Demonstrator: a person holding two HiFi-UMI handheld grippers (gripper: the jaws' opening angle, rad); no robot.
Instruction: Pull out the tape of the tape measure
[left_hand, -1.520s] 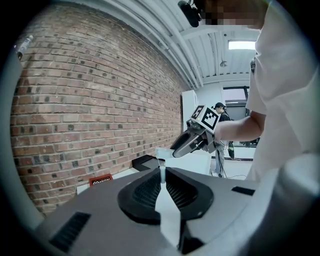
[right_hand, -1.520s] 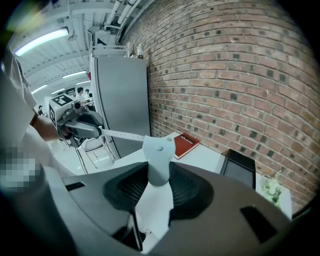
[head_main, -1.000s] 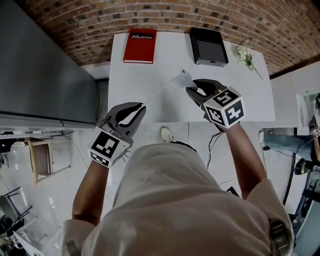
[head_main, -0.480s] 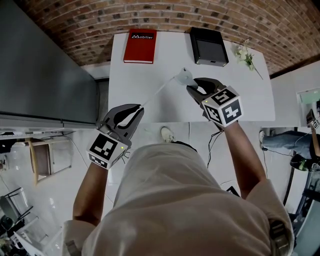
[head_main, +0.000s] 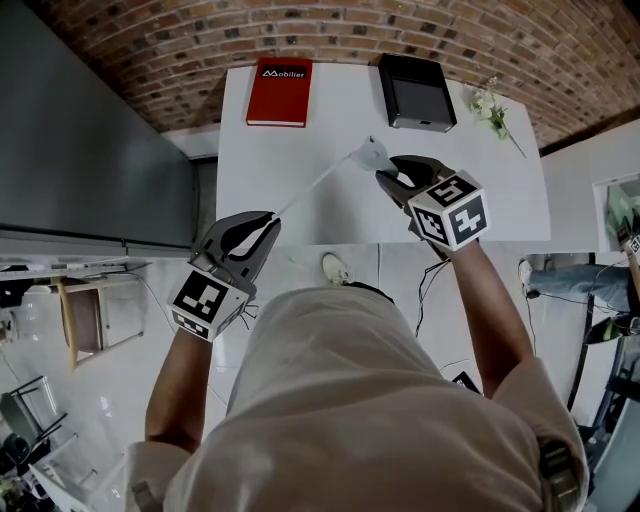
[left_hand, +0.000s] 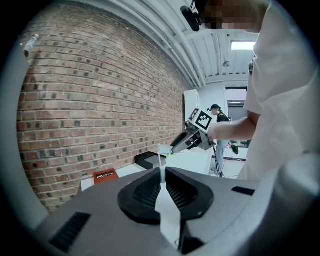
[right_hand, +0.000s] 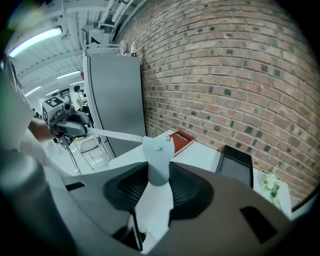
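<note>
My right gripper (head_main: 388, 176) is shut on the pale grey tape measure case (head_main: 369, 155) above the white table (head_main: 290, 200); in the right gripper view the case (right_hand: 158, 160) stands upright between the jaws. The white tape (head_main: 315, 185) runs from the case down-left to my left gripper (head_main: 270, 224), which is shut on the tape's end, off the table's front-left edge. From the left gripper view the tape (left_hand: 162, 172) leaves the jaws as a thin strip toward the right gripper (left_hand: 172, 150). The right gripper view shows the tape (right_hand: 117, 133) stretched to the left gripper (right_hand: 86, 130).
A red book (head_main: 281, 92) and a black box (head_main: 416, 92) lie at the table's far edge by the brick wall. A small flower sprig (head_main: 491, 113) sits at the far right. A grey cabinet (head_main: 90, 130) stands left of the table. Another person (head_main: 575, 285) is at the right.
My left gripper has moved down-left, away from the case, and the stretched tape has grown longer. The right gripper has stayed nearly still.
</note>
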